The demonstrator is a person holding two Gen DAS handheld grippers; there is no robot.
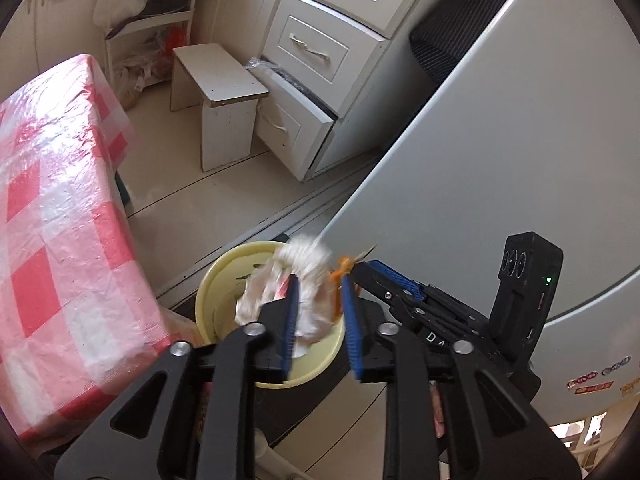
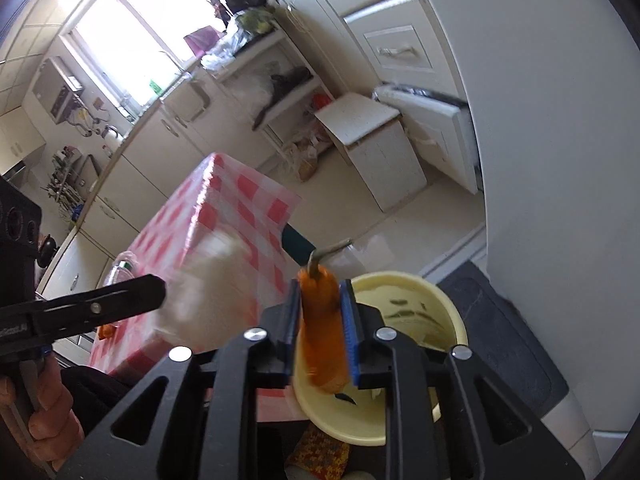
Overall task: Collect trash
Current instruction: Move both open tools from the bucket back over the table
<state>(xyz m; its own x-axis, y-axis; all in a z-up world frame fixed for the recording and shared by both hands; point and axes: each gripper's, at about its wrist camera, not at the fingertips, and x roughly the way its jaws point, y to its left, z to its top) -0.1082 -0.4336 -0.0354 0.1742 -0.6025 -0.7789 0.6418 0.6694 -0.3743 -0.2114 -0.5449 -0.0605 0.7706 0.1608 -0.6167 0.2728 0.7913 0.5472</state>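
Two tongs over the bin (image 1: 224, 280): left gripper (image 1: 320, 312) parted, tissue wad (image 1: 304, 280) probably dropping; right gripper (image 2: 320, 332) loosely around orange wrapper (image 2: 320, 320), unreleased.

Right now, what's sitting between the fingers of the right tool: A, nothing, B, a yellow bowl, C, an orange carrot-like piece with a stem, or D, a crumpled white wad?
C: in the right wrist view an orange piece with a stem lies between the blue pads of the right tool, above the pale yellow bin; the white wad is at the left tool.
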